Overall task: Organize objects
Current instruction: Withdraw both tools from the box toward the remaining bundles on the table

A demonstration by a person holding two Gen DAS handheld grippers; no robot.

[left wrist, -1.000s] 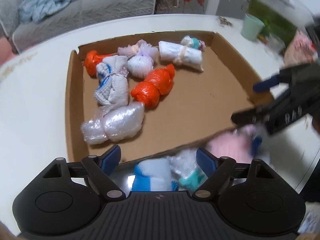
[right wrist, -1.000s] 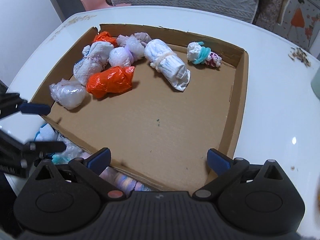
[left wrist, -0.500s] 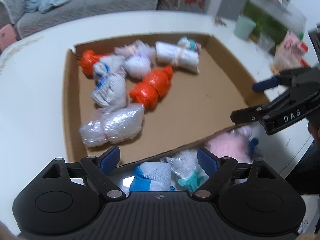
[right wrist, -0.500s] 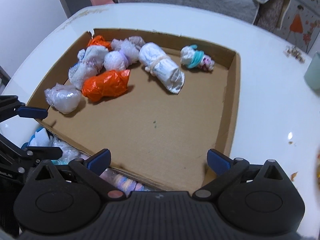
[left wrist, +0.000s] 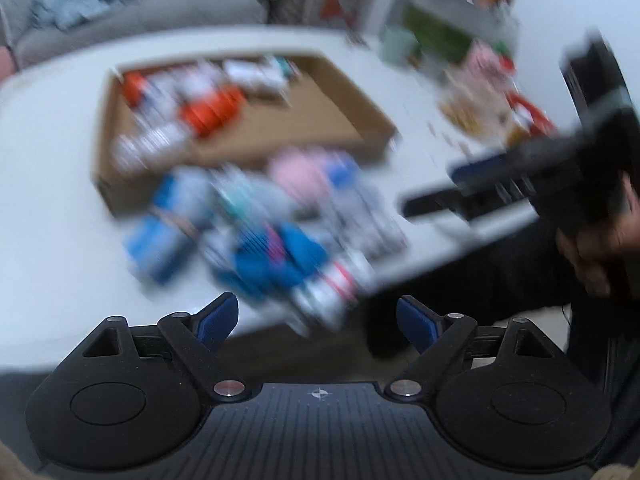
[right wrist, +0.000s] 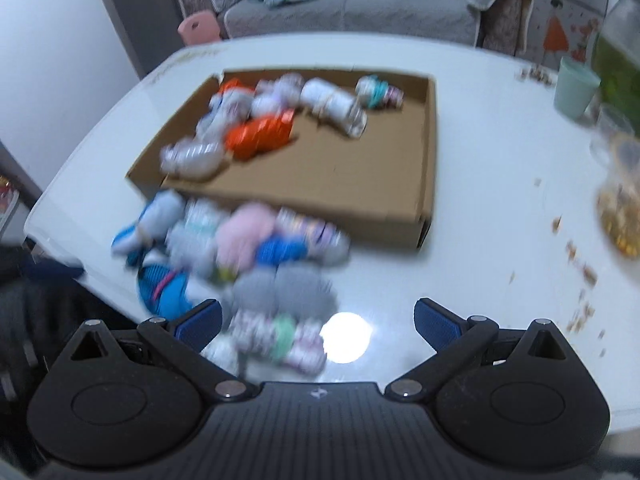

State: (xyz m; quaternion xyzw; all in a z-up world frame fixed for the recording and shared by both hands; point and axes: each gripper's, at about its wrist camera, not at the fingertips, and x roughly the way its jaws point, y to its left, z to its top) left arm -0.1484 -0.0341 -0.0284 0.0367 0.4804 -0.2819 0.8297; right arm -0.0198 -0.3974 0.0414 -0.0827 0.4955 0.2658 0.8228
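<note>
A shallow cardboard box lies on the white table and holds several wrapped bundles, among them an orange one and a white roll. In front of the box lies a pile of loose bundles: pink, blue, grey. The pile also shows, blurred, in the left wrist view. My left gripper is open and empty, back at the table's near edge. My right gripper is open and empty above the pile's near end; it also shows in the left wrist view.
A pale green cup stands at the far right of the table, with crumbs and a snack bag beside it. A grey sofa and a pink chair stand beyond the table.
Both grippers have pulled back and up from the box. The pile of loose bundles in front of the box, partly hidden before, is in full view. Both stay open.
</note>
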